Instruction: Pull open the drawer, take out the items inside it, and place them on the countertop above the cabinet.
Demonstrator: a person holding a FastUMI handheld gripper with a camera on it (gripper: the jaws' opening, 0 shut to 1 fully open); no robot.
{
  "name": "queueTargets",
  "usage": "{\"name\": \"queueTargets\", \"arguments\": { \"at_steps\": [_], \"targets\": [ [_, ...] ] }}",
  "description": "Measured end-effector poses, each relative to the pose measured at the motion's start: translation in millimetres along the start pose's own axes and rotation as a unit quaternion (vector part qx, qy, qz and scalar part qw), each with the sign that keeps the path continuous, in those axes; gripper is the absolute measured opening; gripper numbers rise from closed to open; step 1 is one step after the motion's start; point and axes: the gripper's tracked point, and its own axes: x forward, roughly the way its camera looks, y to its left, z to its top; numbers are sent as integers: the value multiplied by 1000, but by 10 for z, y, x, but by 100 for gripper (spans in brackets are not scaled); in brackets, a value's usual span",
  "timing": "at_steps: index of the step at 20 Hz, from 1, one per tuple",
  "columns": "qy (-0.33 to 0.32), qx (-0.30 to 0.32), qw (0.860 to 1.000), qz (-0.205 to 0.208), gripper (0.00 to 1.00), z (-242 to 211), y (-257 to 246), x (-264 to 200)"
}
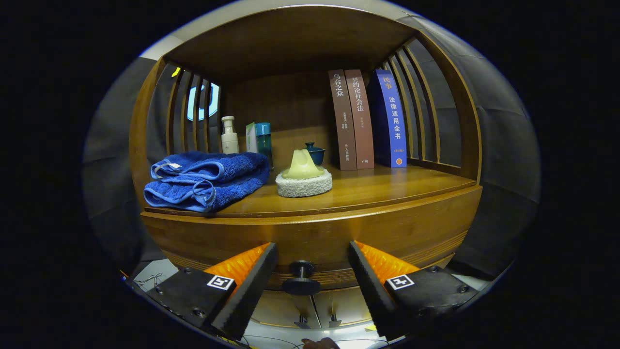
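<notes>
**Gripper open around the drawer knob**

The gripper (312,271) is held wide open in front of the wooden cabinet (310,228). Its two fingers are spread apart, and the black round knob (301,278) of the drawer (315,242) is seen in the gap between them, roughly midway. Neither finger is touching the knob; nothing is gripped. The drawer front is seen flush with the cabinet, so the drawer appears closed, and what lies inside it cannot be seen.

Above the drawer, the countertop (387,186) is framed by slatted wooden sides and a wooden top. On its left part a folded blue towel (206,179) is laid, reaching the front edge. Just beside the towel, near the middle, a round white sponge pad (304,184) is set, with a pale yellow-green handle (302,165) standing on it. Behind this a small dark teal lidded cup (315,152) is placed. At the back left a white bottle (229,135) and a teal container (263,138) with a box beside it are stood upright. Further right, two brown books (351,118) and a blue book (391,118) are stood upright, touching one another, near the right slats.
</notes>
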Motion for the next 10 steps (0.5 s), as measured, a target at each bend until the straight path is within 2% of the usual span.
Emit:
{"name": "queueTargets", "arguments": {
  "at_steps": [10],
  "targets": [
    [11,-3,1000,-6,99,-81,-60,-17]
  ]
}}
